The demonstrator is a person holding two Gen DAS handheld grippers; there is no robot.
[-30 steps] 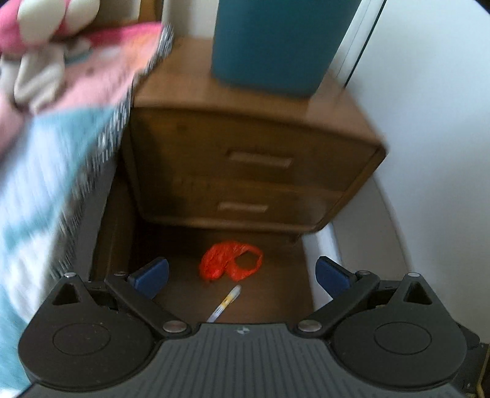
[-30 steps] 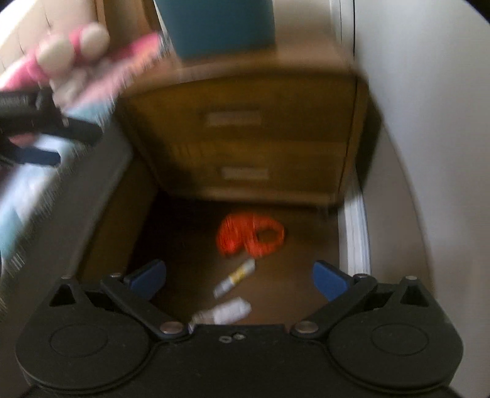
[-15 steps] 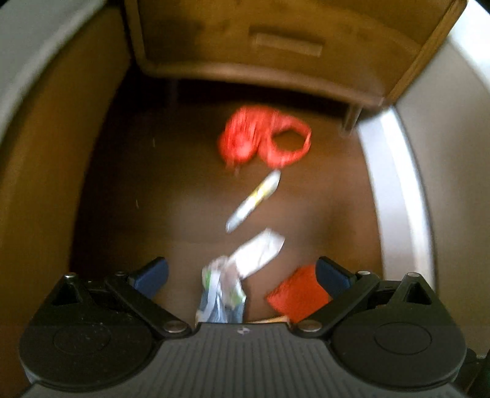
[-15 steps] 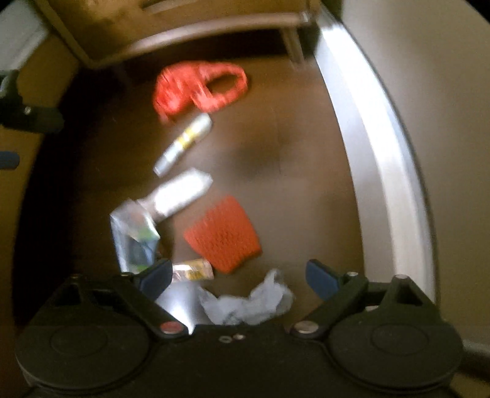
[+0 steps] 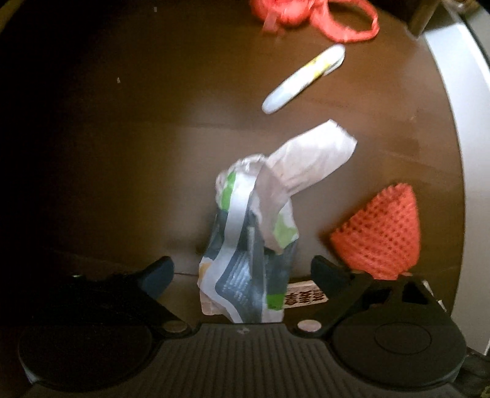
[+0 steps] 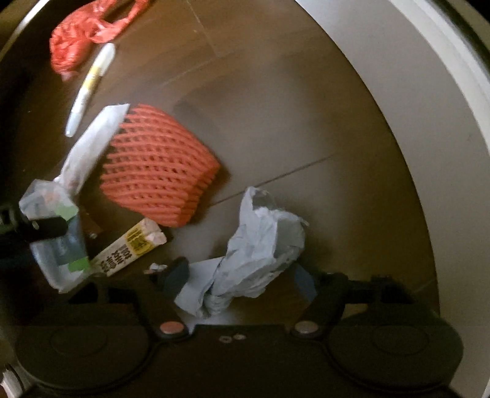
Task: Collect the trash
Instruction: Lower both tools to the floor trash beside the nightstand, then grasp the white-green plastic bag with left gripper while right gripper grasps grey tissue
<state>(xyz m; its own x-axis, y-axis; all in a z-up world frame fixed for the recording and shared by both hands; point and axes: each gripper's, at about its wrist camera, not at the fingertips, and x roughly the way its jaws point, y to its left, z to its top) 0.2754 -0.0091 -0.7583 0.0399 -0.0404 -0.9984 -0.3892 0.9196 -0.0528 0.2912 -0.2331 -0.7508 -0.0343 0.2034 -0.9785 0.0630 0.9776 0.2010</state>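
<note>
Trash lies on a dark wooden floor. My left gripper [image 5: 242,271] is open, its jaws either side of a crumpled white, green and grey wrapper [image 5: 248,242]; that wrapper also shows in the right wrist view [image 6: 58,242]. My right gripper [image 6: 242,278] is open around a crumpled pale grey plastic bag [image 6: 260,248]. An orange foam net [image 6: 156,165] [image 5: 379,232], a small printed carton [image 6: 131,248], a white pen-like tube [image 5: 303,79] [image 6: 90,88] and a red plastic bag [image 6: 82,36] [image 5: 315,15] lie around them.
A white baseboard and wall [image 6: 413,91] curve along the right side; they also show in the left wrist view [image 5: 465,122]. A furniture leg [image 5: 422,15] stands at the far right. The left gripper's finger [image 6: 46,228] shows at the right view's left edge.
Both grippers have dropped from nightstand height down close to the floor. The trash now fills both views, with the wrapper between the left jaws and the grey bag between the right jaws.
</note>
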